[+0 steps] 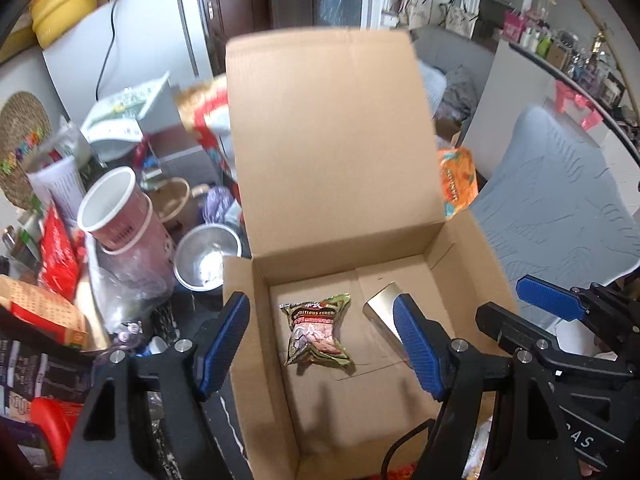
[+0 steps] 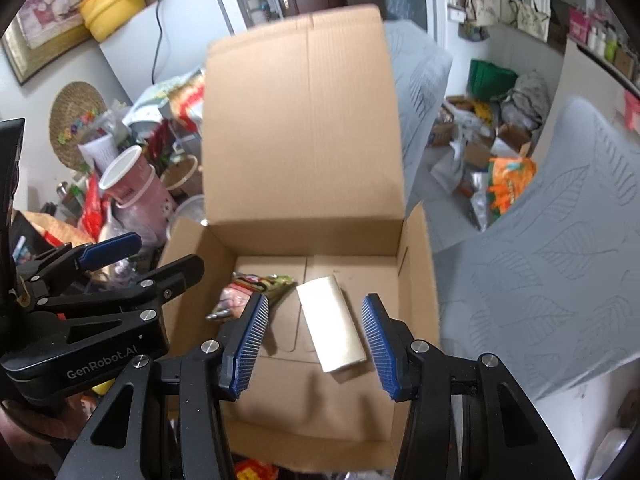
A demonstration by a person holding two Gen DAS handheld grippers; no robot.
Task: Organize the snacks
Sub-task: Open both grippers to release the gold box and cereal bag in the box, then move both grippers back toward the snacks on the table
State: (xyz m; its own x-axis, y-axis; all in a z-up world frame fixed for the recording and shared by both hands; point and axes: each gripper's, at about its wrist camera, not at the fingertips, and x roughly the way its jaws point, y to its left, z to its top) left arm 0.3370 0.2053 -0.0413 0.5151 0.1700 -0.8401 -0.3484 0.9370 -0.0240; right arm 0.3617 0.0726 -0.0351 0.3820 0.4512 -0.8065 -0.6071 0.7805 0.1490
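An open cardboard box [image 1: 472,256] stands with its lid up; it also shows in the right wrist view [image 2: 416,264]. On its floor lie a green snack packet [image 1: 316,334] and a pale gold packet [image 1: 384,304]. In the right wrist view the green packet [image 2: 260,284] lies left of the gold packet [image 2: 332,322]. My left gripper [image 1: 320,340] is open and empty above the green packet. My right gripper [image 2: 314,344] is open and empty above the gold packet. Each gripper shows in the other's view, the right [image 1: 532,308] and the left [image 2: 144,256].
Left of the box is clutter: stacked pink paper cups [image 1: 116,212], a metal bowl [image 1: 206,258], red packets [image 1: 58,256] and a white fridge [image 1: 132,40]. An orange snack bag [image 1: 458,180] lies behind the box on the right. A grey leaf-patterned chair [image 2: 560,280] stands to the right.
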